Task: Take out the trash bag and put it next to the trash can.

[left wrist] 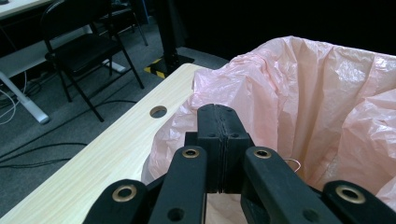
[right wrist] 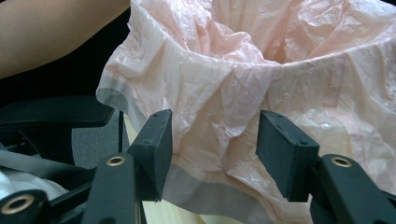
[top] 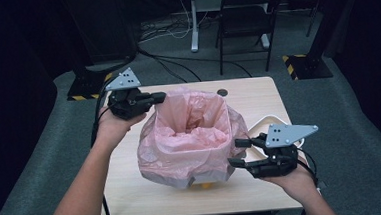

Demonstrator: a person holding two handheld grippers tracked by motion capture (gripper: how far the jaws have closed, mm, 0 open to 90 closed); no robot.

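Observation:
A thin pink plastic bag (top: 190,137) (left wrist: 317,93) (right wrist: 233,79) lines a bin on the wooden table (top: 257,91), its mouth standing open and its edge folded down outside. A bit of yellow bin (top: 206,185) shows under the front. My left gripper (top: 158,97) (left wrist: 219,119) is shut at the bag's far left rim; no plastic shows between the jaws. My right gripper (top: 234,152) (right wrist: 212,140) is open at the bag's near right side, and the folded-down plastic lies just beyond its two pads.
A white tray (top: 272,121) sits at the table's right edge behind my right gripper. There is a round cable hole (top: 222,92) (left wrist: 158,111) near the far edge. A black folding chair (top: 248,14) (left wrist: 79,46) and cables stand on the grey floor beyond.

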